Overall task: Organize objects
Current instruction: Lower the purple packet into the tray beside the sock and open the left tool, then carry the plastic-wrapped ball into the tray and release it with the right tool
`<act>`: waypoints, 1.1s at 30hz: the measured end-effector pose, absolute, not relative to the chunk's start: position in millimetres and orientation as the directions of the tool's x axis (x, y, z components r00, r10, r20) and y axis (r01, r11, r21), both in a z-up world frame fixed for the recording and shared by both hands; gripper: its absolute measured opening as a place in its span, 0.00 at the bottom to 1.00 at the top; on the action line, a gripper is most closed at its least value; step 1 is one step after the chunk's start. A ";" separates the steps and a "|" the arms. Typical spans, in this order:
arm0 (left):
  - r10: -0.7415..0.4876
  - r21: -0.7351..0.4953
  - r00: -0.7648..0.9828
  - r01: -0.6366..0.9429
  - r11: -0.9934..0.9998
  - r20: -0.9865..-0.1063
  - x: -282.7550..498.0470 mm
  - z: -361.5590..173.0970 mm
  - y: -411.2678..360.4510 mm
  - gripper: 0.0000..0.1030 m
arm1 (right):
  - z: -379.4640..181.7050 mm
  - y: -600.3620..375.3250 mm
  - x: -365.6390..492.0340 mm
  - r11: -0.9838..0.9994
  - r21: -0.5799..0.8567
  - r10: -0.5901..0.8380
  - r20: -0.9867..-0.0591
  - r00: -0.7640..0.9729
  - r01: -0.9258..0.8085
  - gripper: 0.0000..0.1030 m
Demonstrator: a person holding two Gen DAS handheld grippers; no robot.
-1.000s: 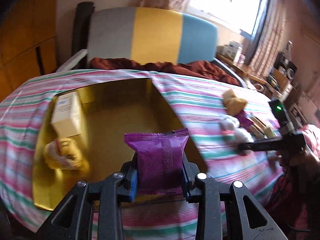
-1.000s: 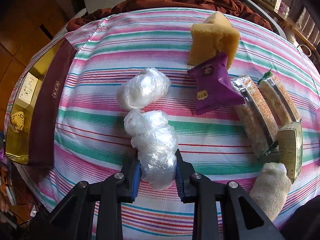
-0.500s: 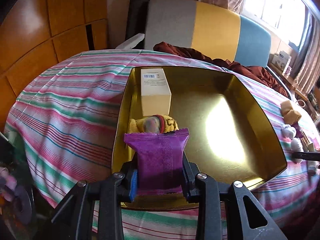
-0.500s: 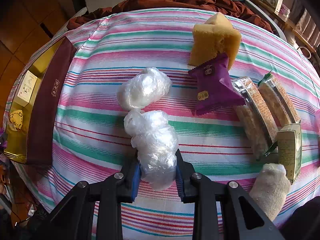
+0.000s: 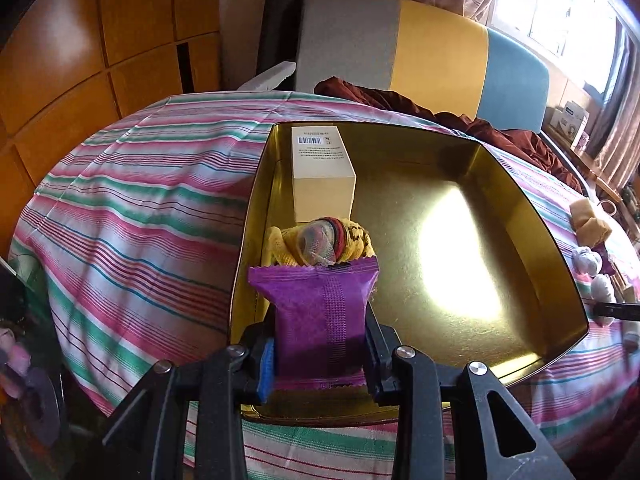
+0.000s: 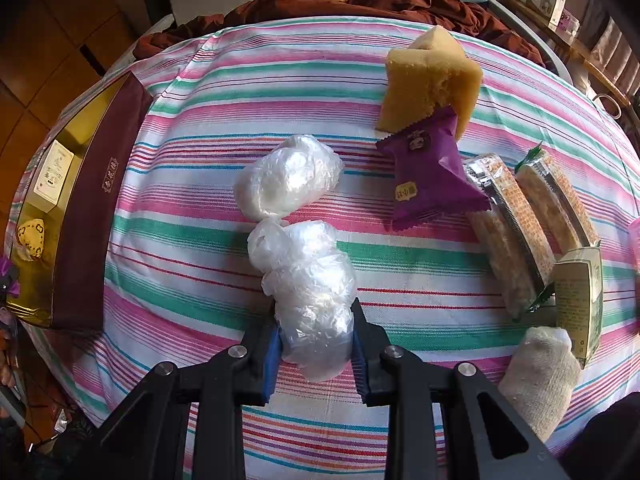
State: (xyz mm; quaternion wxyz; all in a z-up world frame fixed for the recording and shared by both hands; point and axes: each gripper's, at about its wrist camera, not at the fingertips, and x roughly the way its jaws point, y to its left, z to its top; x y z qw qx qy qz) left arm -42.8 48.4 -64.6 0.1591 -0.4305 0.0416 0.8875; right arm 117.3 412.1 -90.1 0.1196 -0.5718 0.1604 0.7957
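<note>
Your left gripper has its jaws clamped on a purple snack packet, held upright over the near-left corner of the gold tin. At 12 o'clock from the packet sits a yellow knitted bundle, and beyond that a cream box, both against the tin's left wall. The tin's right half is bare.

Your right gripper has its jaws closed around the near end of a clear plastic-wrapped bundle lying on the striped tablecloth. A second wrapped bundle touches its far end at 12 o'clock.

The risks, as I judge them: release the packet here and it may land on the tin's near rim and tip outward, since it hangs close to that edge. Ease it toward 1 o'clock first. On the right, the wrap is slippery and soft; a lift could let it slide free, or drag the touching bundle along.
</note>
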 end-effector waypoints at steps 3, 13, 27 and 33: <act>0.243 -0.065 -0.580 -0.311 -0.948 -0.778 -43.1 -64.0 47.3 0.47 | -90.0 412.2 117.4 -0.920 0.118 0.007 -0.948 -0.318 -0.374 0.28; 0.254 -0.074 -0.617 -0.302 -0.951 -0.745 -36.7 -49.3 44.0 0.50 | -88.8 396.6 127.5 -0.922 0.109 0.014 -0.950 -0.313 -0.373 0.28; 0.277 -0.083 -0.658 -0.311 -0.947 -0.700 -27.8 -28.6 43.5 0.56 | -15.3 295.0 107.0 -0.962 0.259 -0.184 -0.846 -0.500 -0.086 0.28; 0.272 -0.090 -0.665 -0.295 -0.951 -0.696 -25.6 -29.1 35.9 0.60 | -15.8 221.1 60.8 -0.959 0.275 -0.278 -0.845 -0.457 0.073 0.28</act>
